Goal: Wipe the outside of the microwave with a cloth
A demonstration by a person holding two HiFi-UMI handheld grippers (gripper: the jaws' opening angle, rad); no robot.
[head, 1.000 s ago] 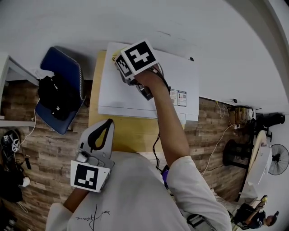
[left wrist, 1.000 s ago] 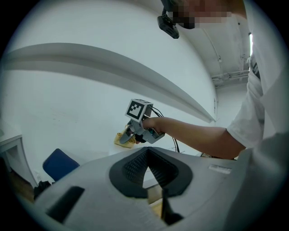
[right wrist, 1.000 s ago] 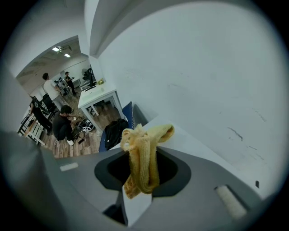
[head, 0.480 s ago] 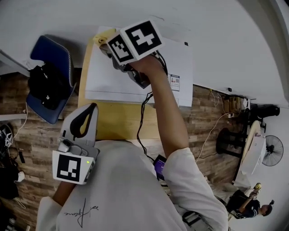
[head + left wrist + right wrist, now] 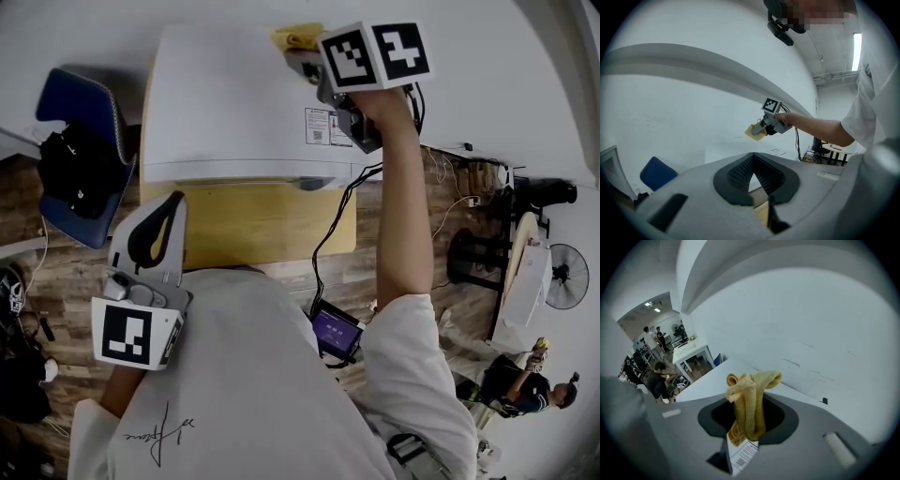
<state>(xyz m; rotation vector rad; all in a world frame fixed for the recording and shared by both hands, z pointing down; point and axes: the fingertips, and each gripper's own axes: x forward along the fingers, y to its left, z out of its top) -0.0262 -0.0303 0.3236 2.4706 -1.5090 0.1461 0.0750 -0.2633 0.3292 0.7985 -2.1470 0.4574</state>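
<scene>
1. Head view: the microwave (image 5: 234, 103) stands on a wooden table (image 5: 253, 225) against the wall. The right gripper (image 5: 305, 58) reaches over the microwave's top, near the back edge, with the yellow cloth (image 5: 298, 37) at its tip. The left gripper (image 5: 155, 239) hangs by the person's body at the table's front, apart from the microwave. A blue chair (image 5: 84, 141) stands to the left.
2. Left gripper view: the left gripper (image 5: 752, 168) has its jaws closed tip to tip, with nothing between them. Ahead, the right gripper (image 5: 771, 123) holds the cloth (image 5: 754, 131) over the microwave (image 5: 726, 152). Whether the cloth touches it cannot be told.
3. Right gripper view: the right gripper (image 5: 750, 427) has its jaws clamped on the cloth (image 5: 750, 404), which sticks out bunched and folded. The microwave's white top (image 5: 703, 380) lies beyond, and its label (image 5: 743, 455) shows below the jaws.
</scene>
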